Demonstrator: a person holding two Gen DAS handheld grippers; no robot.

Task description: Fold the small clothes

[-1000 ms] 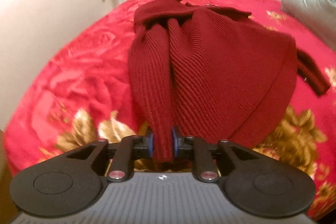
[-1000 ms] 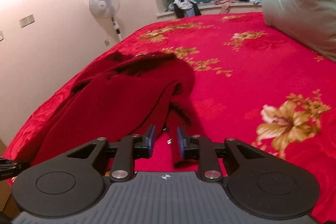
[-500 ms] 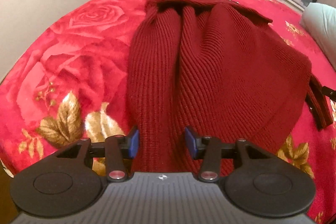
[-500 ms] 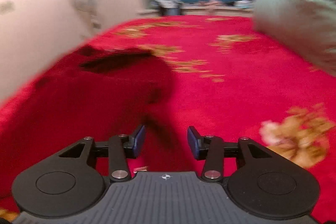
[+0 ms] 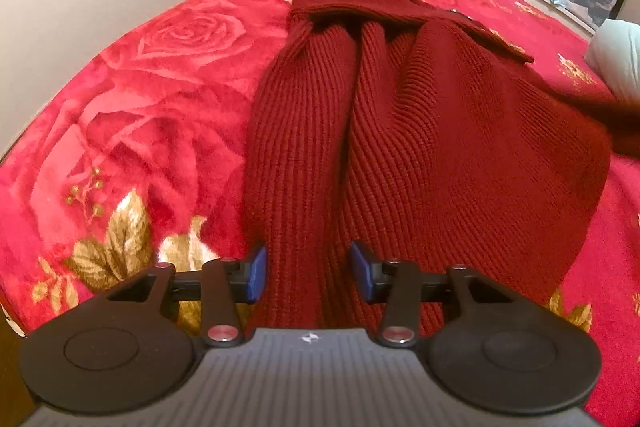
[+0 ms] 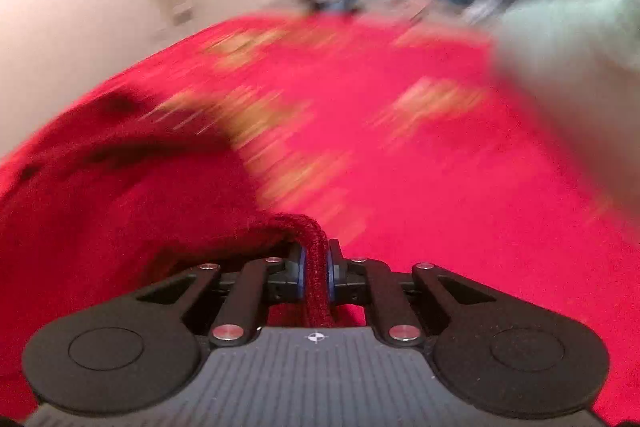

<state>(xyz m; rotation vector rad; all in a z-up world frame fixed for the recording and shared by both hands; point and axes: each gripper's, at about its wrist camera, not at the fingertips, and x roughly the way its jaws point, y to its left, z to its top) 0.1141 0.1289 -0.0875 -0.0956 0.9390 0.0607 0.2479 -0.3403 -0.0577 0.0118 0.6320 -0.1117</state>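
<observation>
Red floral bedspread (image 5: 132, 131) and sweater (image 5: 440, 155): no readable writing.

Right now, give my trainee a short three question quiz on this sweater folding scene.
1. True or false: the right gripper is shut on an edge of the sweater.
2. The left gripper is: A open, with knit between its pads; B shut on a pillow; C out of view.
3. What does the sweater lie on?

Key: 1 true. 2 A. 3 A red flowered blanket.

Black gripper (image 5: 308, 269), blue pads (image 5: 258, 269)
</observation>
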